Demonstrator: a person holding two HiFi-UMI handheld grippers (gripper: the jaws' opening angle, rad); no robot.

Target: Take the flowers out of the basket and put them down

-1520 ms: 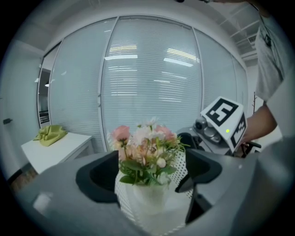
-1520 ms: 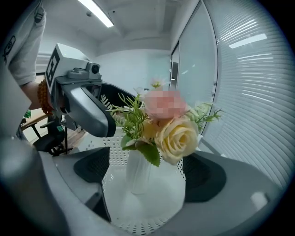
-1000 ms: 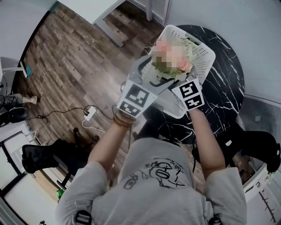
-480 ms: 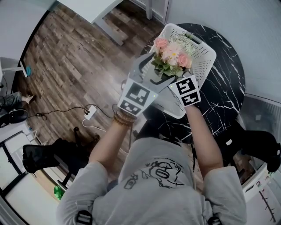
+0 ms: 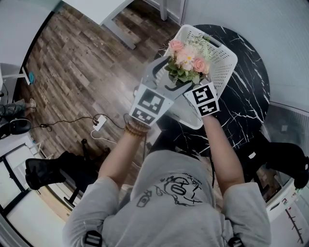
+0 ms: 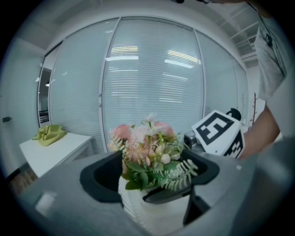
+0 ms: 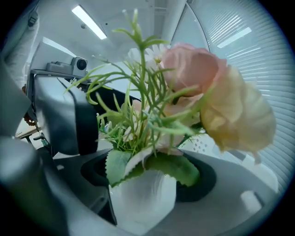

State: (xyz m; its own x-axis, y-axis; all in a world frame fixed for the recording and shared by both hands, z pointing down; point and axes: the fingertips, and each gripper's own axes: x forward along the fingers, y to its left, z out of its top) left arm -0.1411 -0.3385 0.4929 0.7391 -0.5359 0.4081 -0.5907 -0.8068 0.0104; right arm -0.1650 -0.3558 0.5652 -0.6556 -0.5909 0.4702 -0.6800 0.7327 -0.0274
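A small bunch of pink and cream flowers with green leaves stands in a white ribbed vase. It hangs just over the white perforated basket, which rests on the black marble table. My left gripper has the vase between its jaws from the left. My right gripper holds it from the near side. Both pairs of jaws are closing on the vase. In the right gripper view the vase fills the gap between the jaws, with the blooms towering above.
The round table's edge lies right below the grippers, with wooden floor to the left. A white power strip and its cable lie on the floor. A white desk corner stands at the far left, and dark chairs sit near the person.
Both grippers have come in around the vase and moved slightly up and away with it. The flowers now sit a little higher over the basket.
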